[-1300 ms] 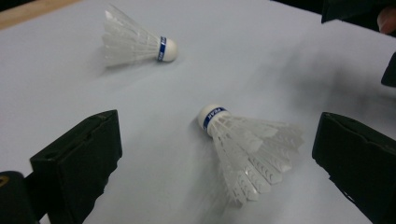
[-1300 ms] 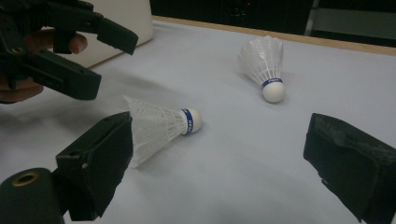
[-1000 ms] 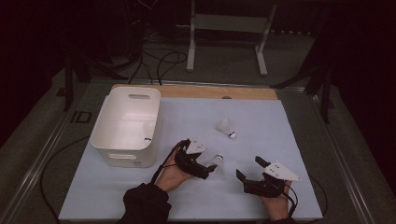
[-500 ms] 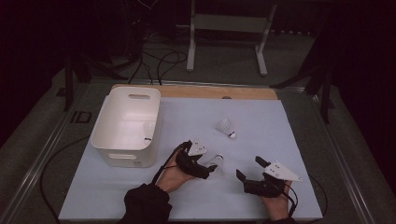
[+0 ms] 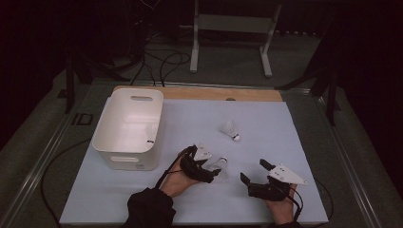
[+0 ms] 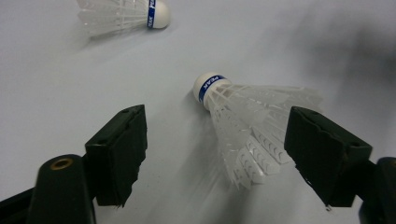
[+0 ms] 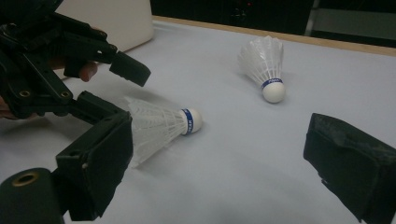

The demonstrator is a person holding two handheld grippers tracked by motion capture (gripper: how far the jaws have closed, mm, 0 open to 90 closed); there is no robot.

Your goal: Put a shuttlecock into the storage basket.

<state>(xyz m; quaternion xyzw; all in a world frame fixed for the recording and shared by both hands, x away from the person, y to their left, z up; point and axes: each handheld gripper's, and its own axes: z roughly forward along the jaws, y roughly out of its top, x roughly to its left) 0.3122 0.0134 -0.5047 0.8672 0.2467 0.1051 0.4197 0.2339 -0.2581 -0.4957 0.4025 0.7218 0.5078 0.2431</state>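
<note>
Left gripper (image 6: 219,154) spread wide, holding nothing, straddling the near shuttlecock (image 6: 243,121) lying on the mat (image 5: 285,142): cork at 11 o'clock, feathers toward 5, long axis slanting across the gap. Right gripper (image 5: 254,172) also gaping, empty, farther off at 3 o'clock.

Both grippers' jaws gape wide, low down.

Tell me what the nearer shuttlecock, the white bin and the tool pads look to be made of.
Nearer shuttlecock: skirt looks like real white feathers, with overlapping vanes and visible shafts; the smooth rounded head with a blue band may be coated cork, though that is uncertain. White bin: seemingly moulded plastic, smooth with a slight sheen and a cut-out handle. Left tool pads: matt black, rough-edged, probably foam or rubber.
</note>
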